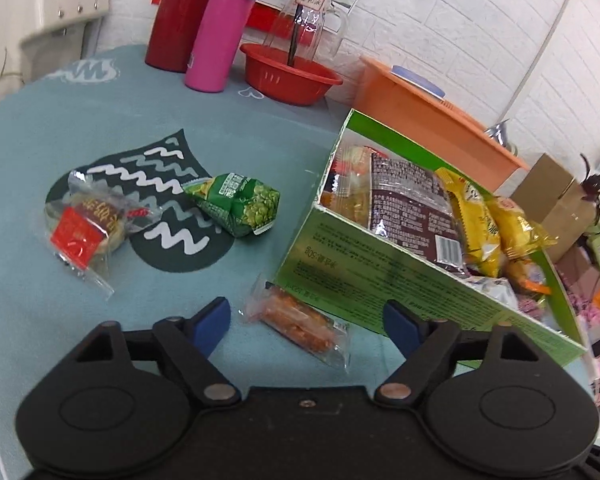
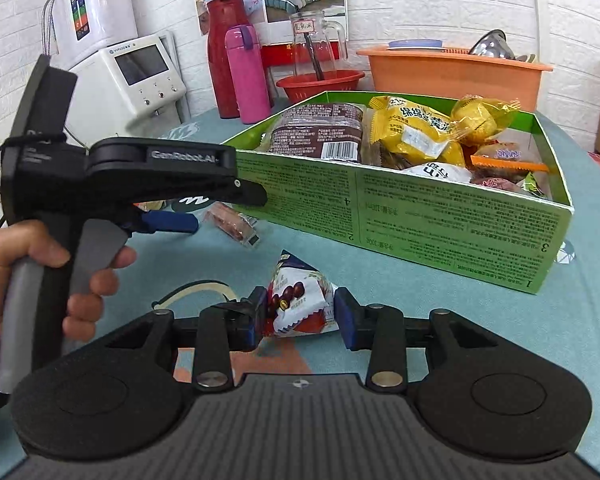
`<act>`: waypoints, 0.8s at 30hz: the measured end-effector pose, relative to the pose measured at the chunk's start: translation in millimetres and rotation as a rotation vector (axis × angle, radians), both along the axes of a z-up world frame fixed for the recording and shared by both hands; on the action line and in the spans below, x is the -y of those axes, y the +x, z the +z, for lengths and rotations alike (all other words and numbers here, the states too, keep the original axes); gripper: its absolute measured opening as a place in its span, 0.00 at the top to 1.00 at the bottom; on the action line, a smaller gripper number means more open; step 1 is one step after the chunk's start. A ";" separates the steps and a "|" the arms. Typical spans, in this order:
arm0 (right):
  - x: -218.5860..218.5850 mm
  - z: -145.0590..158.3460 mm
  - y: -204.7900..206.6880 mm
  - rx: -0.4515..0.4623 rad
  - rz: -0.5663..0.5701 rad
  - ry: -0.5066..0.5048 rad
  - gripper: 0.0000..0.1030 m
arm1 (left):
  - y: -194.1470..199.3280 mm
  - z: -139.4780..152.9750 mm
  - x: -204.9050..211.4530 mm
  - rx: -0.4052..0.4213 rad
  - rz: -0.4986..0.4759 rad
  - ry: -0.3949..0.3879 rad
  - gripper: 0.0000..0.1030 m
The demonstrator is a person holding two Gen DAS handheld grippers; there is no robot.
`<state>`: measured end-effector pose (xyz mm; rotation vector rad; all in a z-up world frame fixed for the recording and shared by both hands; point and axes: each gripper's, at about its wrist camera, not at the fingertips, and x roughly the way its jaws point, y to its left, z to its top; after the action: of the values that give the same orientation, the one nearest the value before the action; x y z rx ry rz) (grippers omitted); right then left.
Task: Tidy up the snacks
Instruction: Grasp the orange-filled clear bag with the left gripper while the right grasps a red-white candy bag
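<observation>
Teal tabletop holds a mostly filled green cardboard box; three packets lie outside. Left gripper jaws wide; right gripper jaws pinch a white-red snack packet just before the box.

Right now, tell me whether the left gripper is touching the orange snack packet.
Apart. The left wrist view shows the left gripper open, with tablecloth visible between each blue fingertip and the orange snack packet.

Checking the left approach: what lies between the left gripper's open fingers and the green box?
In the left wrist view, an orange snack bar in clear wrap lies between the left gripper fingers, right before the green box.
</observation>
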<state>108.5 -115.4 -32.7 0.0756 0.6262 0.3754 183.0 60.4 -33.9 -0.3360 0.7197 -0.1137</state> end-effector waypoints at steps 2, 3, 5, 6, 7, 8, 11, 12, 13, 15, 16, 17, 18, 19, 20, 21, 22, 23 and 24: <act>1.5 -0.6 -0.7 -0.001 0.001 0.008 0.37 | -0.3 -0.7 4.3 0.006 -0.012 0.055 0.38; 2.0 -1.0 -1.2 -0.002 0.002 0.011 0.37 | -1.1 -1.1 4.9 0.009 -0.023 0.068 0.37; 2.0 -1.8 -2.5 -0.004 0.002 0.016 0.37 | -2.5 -1.8 4.7 0.010 -0.033 0.073 0.36; 1.7 -2.3 -3.3 -0.004 0.002 0.016 0.37 | -3.8 -1.9 5.1 0.009 -0.035 0.073 0.36; 1.5 -2.7 -4.1 -0.006 0.002 0.016 0.37 | -4.3 -1.8 5.1 0.007 -0.037 0.070 0.36; 1.4 -2.9 -4.7 -0.006 0.002 0.016 0.37 | -5.3 -1.6 5.2 0.006 -0.041 0.069 0.36; 1.0 -2.6 -7.9 -0.003 0.003 0.013 0.37 | -10.5 -0.5 6.1 0.001 -0.052 0.067 0.36; 1.1 -2.4 -8.8 -0.004 0.004 0.013 0.37 | -12.7 -0.2 6.1 0.000 -0.058 0.066 0.36; 1.3 -2.0 -9.5 -0.004 0.005 0.012 0.37 | -15.0 -0.1 6.1 -0.001 -0.066 0.065 0.36; 1.6 -1.6 -11.8 -0.003 0.009 0.008 0.37 | -22.1 1.3 6.3 -0.011 -0.097 0.061 0.36; 1.5 -1.6 -13.7 -0.004 0.012 0.007 0.36 | -27.5 2.2 4.8 -0.020 -0.123 0.050 0.36; 1.6 -1.7 -15.5 -0.005 0.017 0.004 0.36 | -33.4 3.0 1.9 -0.031 -0.142 0.036 0.36; 1.7 -2.1 -17.5 -0.006 0.022 0.001 0.35 | -39.9 4.1 -1.5 -0.041 -0.144 0.026 0.34; 1.6 -2.4 -20.0 -0.004 0.025 -0.006 0.34 | -46.4 5.2 -5.9 -0.050 -0.139 0.010 0.32; 1.1 -3.0 -21.9 -0.001 0.025 -0.012 0.34 | -53.3 6.0 -10.3 -0.051 -0.126 -0.014 0.28; 0.4 -3.5 -22.8 0.004 0.025 -0.018 0.34 | -58.6 6.5 -15.1 -0.051 -0.119 -0.043 0.25; -0.7 -3.8 -23.3 0.008 0.026 -0.025 0.34 | -62.6 6.4 -19.3 -0.055 -0.119 -0.073 0.20; -2.1 -4.1 -23.6 0.013 0.025 -0.034 0.33 | -64.8 6.1 -22.0 -0.065 -0.117 -0.096 0.20; -3.8 -4.4 -23.3 0.016 0.024 -0.039 0.32 | -65.4 6.1 -22.5 -0.074 -0.117 -0.107 0.20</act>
<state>85.2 -111.6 -37.1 0.0277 0.6190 0.3862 117.6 82.9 -27.8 -0.4024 0.8086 -0.2520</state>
